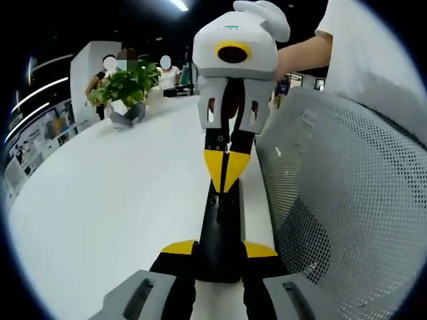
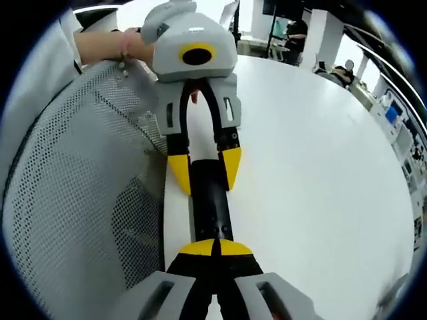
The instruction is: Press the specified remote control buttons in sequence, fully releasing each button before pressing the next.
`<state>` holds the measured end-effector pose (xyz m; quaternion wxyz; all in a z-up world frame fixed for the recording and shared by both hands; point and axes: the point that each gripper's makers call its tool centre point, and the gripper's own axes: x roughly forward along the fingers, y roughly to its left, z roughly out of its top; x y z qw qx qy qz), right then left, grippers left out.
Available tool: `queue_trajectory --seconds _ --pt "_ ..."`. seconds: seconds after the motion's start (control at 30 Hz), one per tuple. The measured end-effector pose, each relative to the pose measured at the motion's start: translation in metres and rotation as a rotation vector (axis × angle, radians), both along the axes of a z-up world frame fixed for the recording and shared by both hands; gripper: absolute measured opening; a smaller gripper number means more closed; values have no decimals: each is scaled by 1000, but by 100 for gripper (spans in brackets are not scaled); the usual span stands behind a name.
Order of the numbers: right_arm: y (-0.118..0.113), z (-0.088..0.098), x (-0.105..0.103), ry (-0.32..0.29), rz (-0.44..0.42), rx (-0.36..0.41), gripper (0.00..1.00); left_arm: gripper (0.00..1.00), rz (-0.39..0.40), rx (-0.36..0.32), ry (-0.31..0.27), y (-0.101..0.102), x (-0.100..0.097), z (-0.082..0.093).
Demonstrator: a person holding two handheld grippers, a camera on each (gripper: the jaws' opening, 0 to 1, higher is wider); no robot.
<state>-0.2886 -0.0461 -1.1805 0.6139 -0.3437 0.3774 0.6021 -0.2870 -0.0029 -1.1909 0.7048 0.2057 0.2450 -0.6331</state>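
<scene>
A slim black remote [image 1: 219, 233] lies lengthwise over the white table [image 1: 120, 200], near its edge. In the left gripper view my left gripper [image 1: 220, 251] is shut on the remote's near end, a yellow fingertip [image 1: 179, 248] on each side. My right gripper [image 1: 227, 171] comes down from above with its yellow tips together, resting on the remote's top face. In the right gripper view the same remote [image 2: 209, 200] runs forward from my shut right gripper [image 2: 215, 248], whose tips sit on its near part, and the left gripper [image 2: 204, 170] clamps its far end.
A grey mesh chair back [image 1: 347, 200] stands close against the table edge, also seen beside the remote [image 2: 73, 187]. A potted plant [image 1: 127, 85] stands at the table's far end, with people behind it. A person's hand [image 2: 123, 47] holds the left gripper.
</scene>
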Motion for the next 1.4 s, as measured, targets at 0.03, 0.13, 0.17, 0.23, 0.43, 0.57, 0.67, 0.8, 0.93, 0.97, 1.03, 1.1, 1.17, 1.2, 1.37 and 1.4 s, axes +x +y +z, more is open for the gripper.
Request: queue_trajectory --seconds 0.03,0.13,0.17,0.23,0.43,0.57,0.67,0.8,0.93,0.97,1.03,1.1,1.17,1.2,1.37,1.4 --pt "-1 -1 -1 7 15 -14 0 25 -2 -1 1 -1 0 0" --pt "0 -3 -1 13 28 -50 0 25 -5 0 0 -1 -1 0" --pt "1 -3 -1 17 34 -79 0 25 -5 -1 0 -1 -1 0" --pt "1 -4 -1 15 45 -104 0 25 -5 -1 0 -1 -1 0" --pt "-1 -3 -1 34 31 -69 0 25 -6 -3 1 -1 -1 0" --pt "-3 -1 -1 84 -19 -18 0 25 -1 -15 13 -1 0 0" --pt "-12 -3 -3 71 4 -55 0 25 -3 -11 6 -1 -1 0" --pt "-13 -2 -2 75 -14 -45 0 25 -6 -10 6 -1 -1 0" --pt "-11 -4 -3 49 -8 -100 0 25 -6 -7 5 -1 -1 0" --pt "-10 -5 -3 39 -6 -116 0 25 -6 -6 4 -1 -1 0" --pt "-10 -5 -3 30 -9 -132 0 25 -6 -5 3 -1 -1 0" --pt "-11 -5 -1 27 -22 -131 0 25 -7 -5 3 -1 -1 0" --pt "-13 -5 -1 31 -35 -108 0 25 -6 -5 3 -1 -1 0" --pt "-12 -4 -1 47 -58 -75 0 25 -6 -5 3 -1 -1 0" --pt "-15 -2 -1 84 -97 4 0 25 -5 -7 4 -1 -1 0" --pt "-15 -2 -1 81 -94 6 0 25 -4 -7 4 -1 -1 0"
